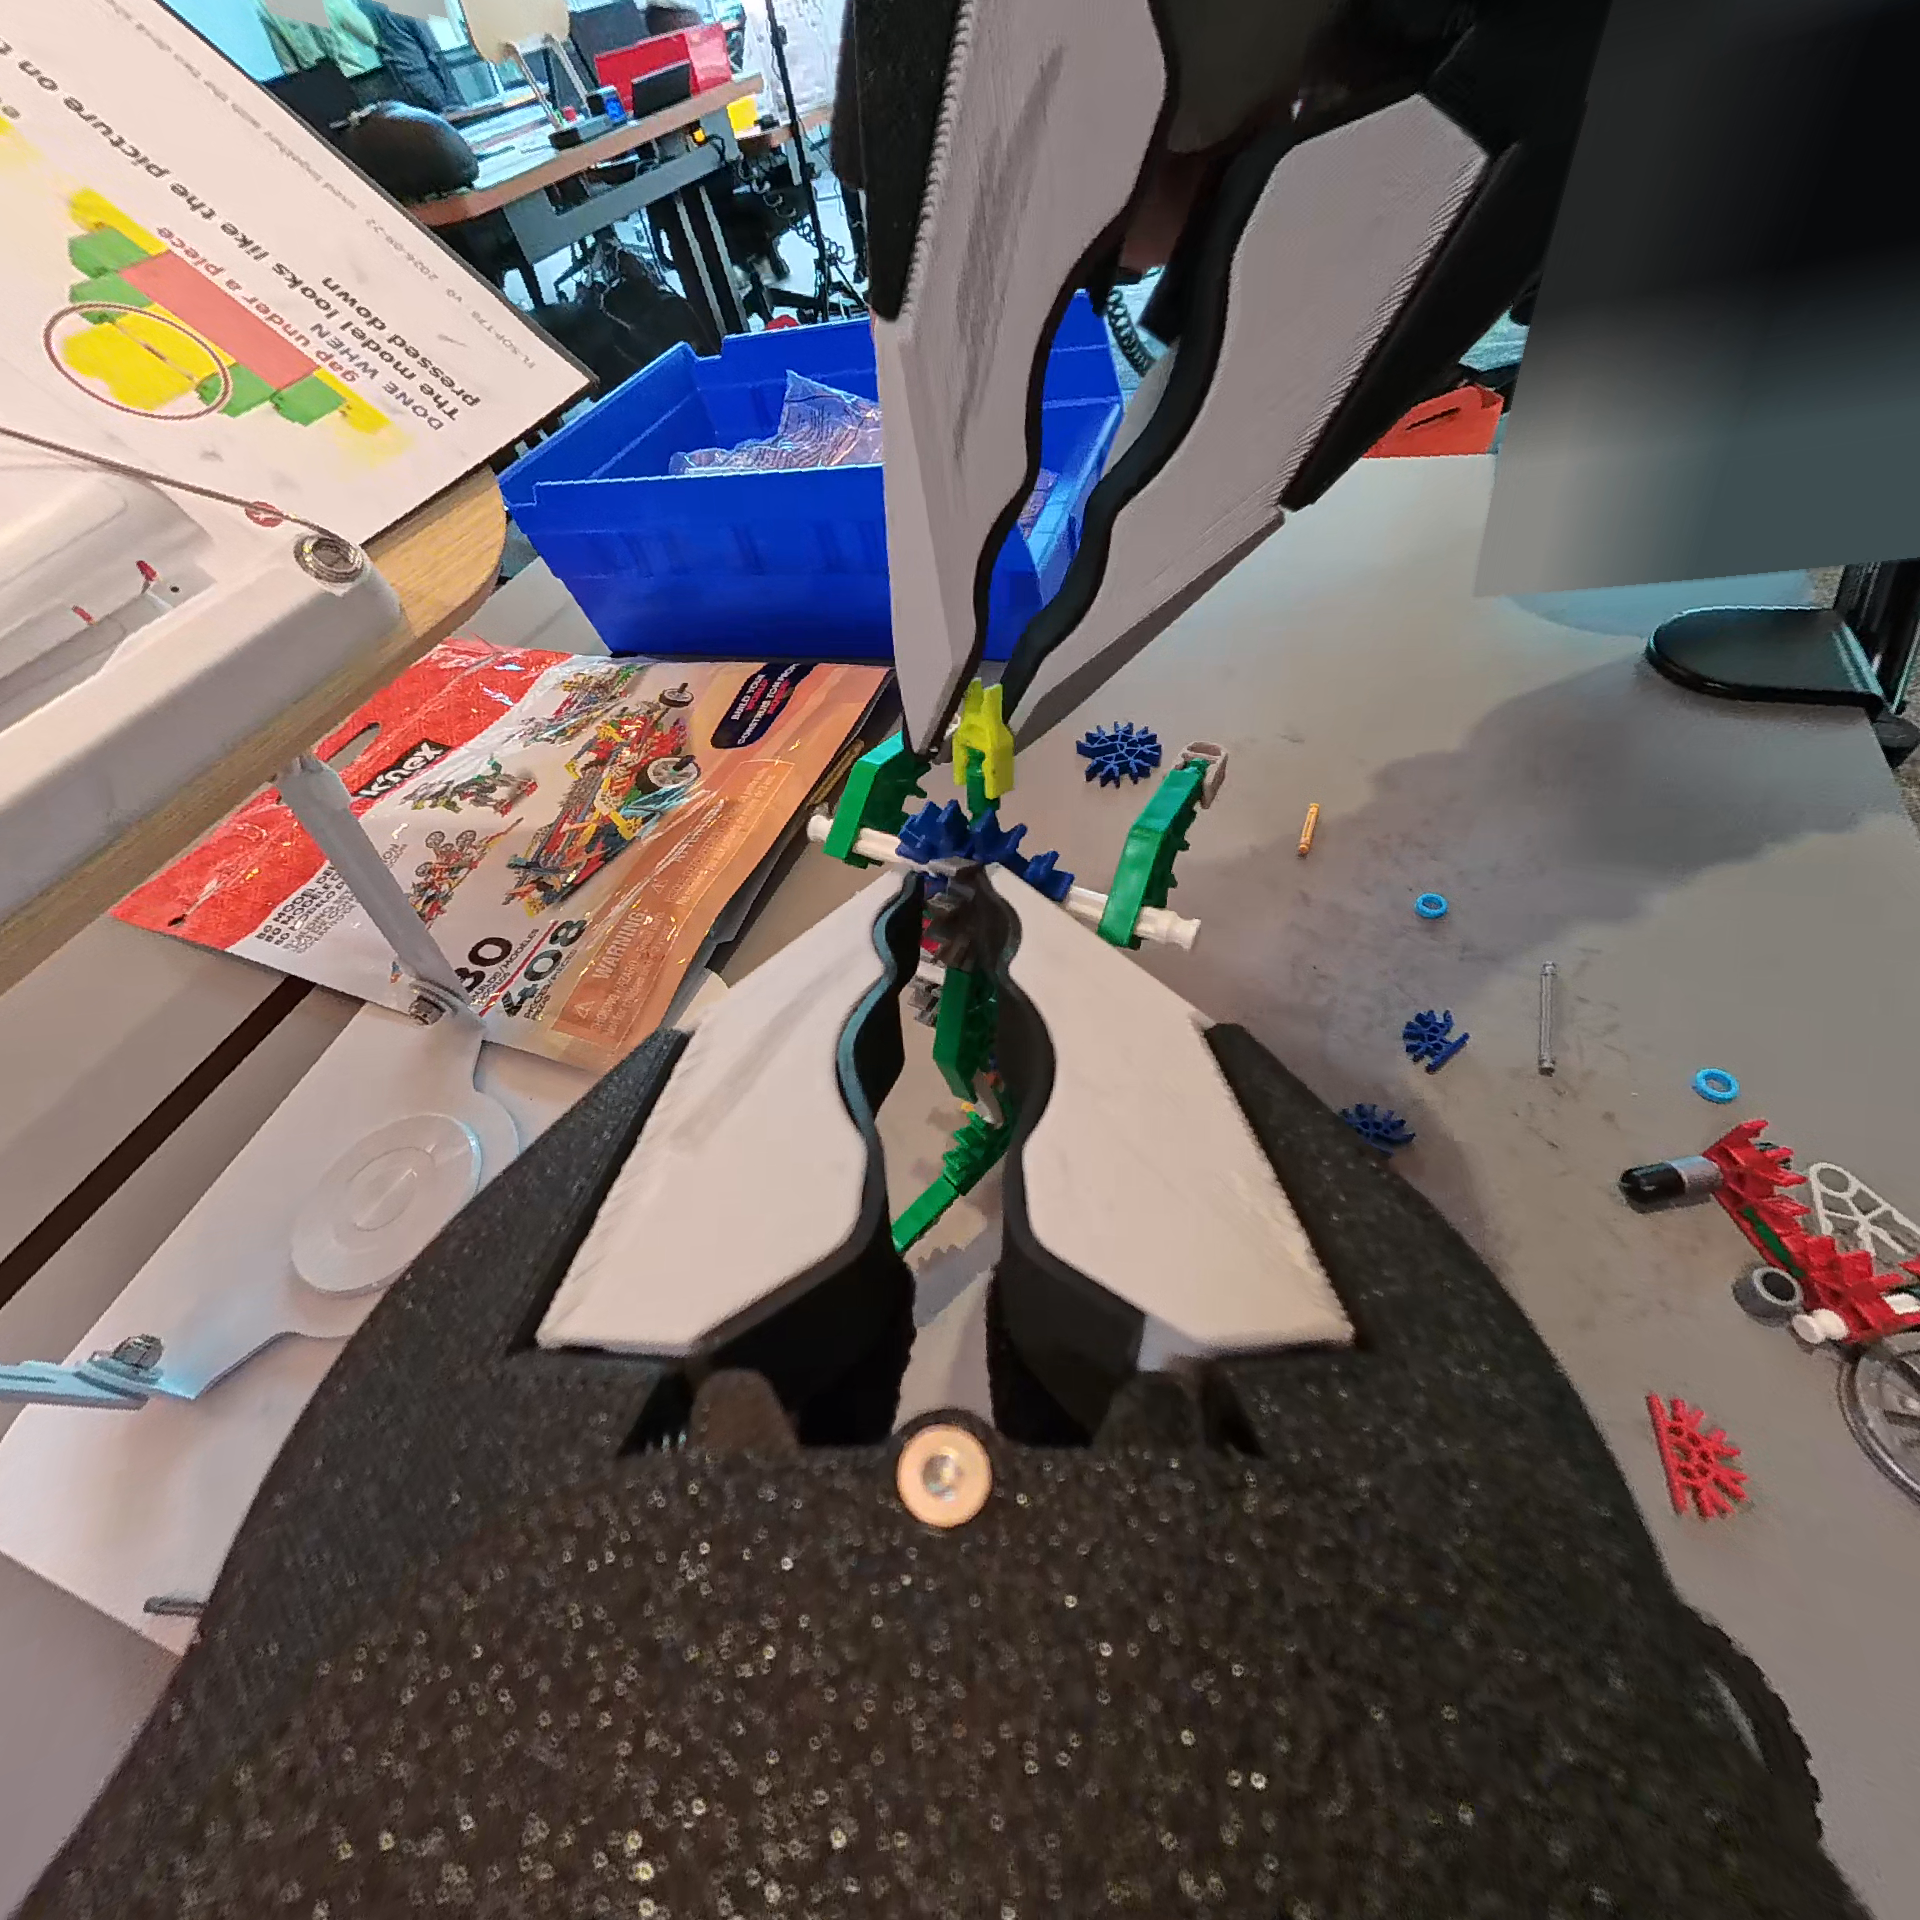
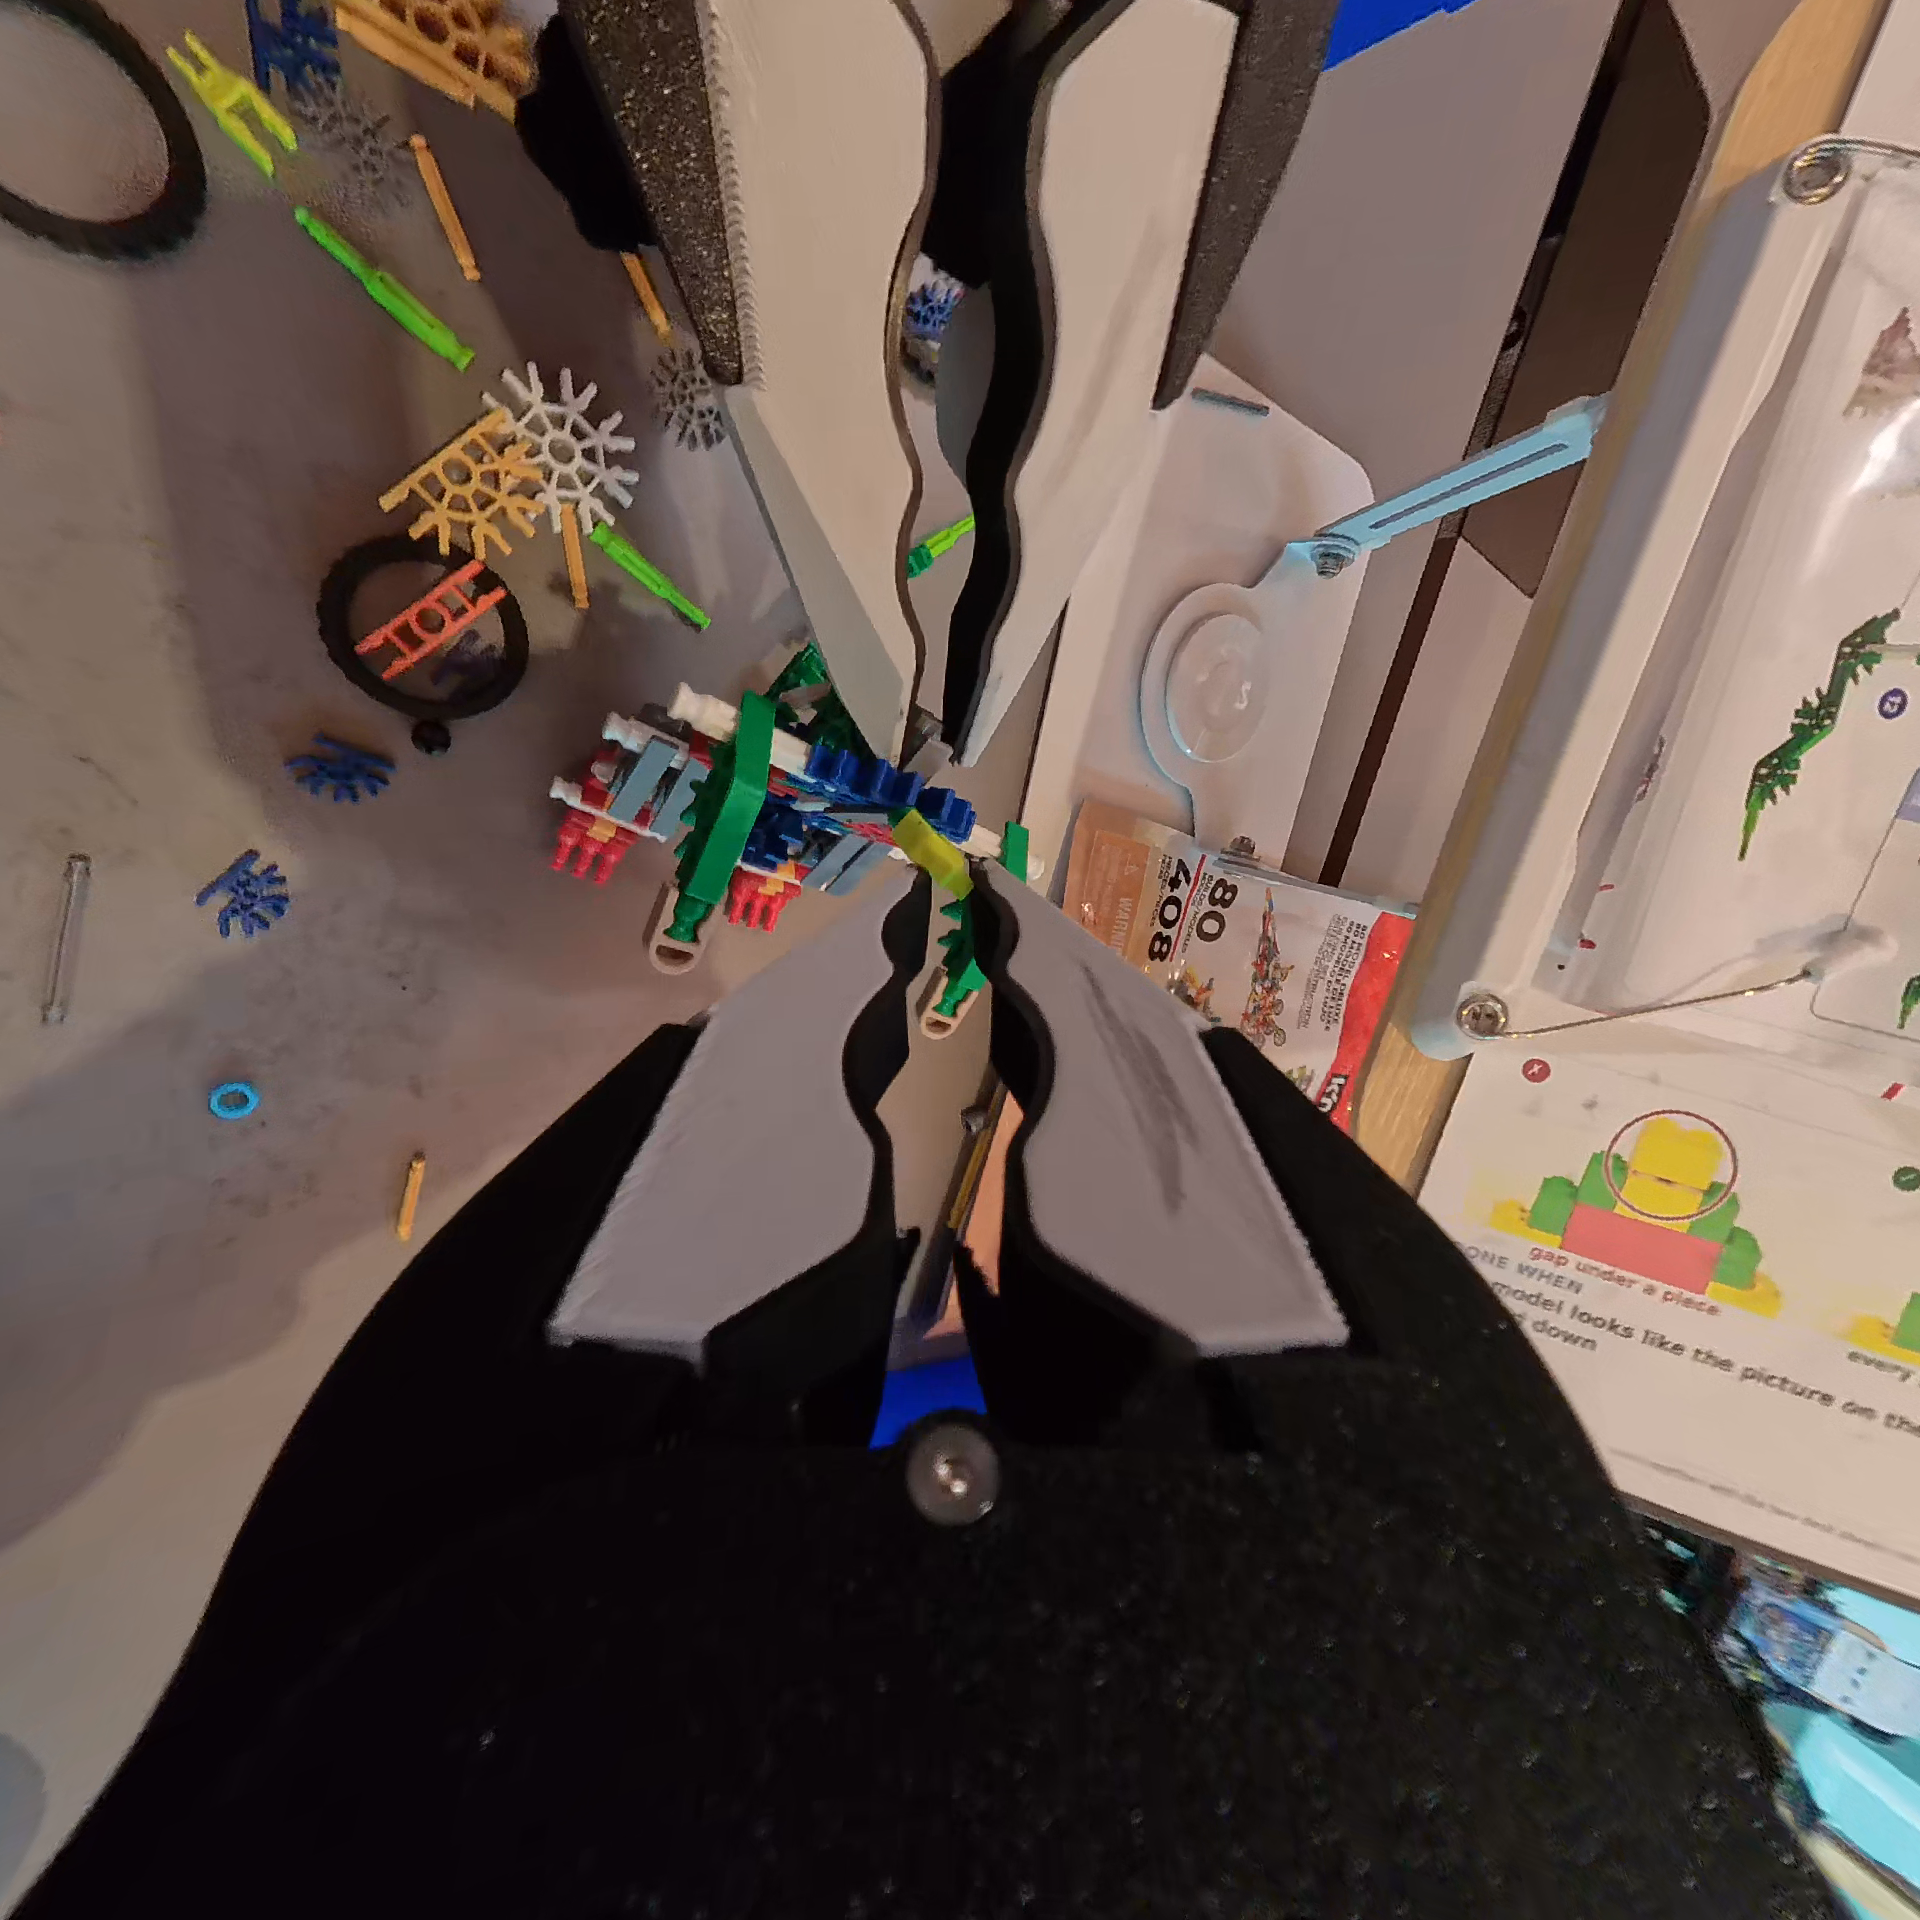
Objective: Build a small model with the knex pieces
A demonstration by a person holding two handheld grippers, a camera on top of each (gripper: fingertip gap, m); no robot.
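Left tongs [image 1: 951, 883] clenched on the half-built model [image 1: 977, 842] above the bench [image 1: 1351, 665], right tongs [image 1: 971, 717] pinching a yellow clip [image 1: 982, 732] at its top, loose pieces [image 2: 499, 488] lying beyond.

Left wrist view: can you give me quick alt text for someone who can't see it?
The left gripper is shut on a green, blue and white construction-toy model, while the right gripper comes from above, its jaws shut on a yellow-green clip at the model's top. Loose toy pieces lie on the grey table, with a blue bin behind.
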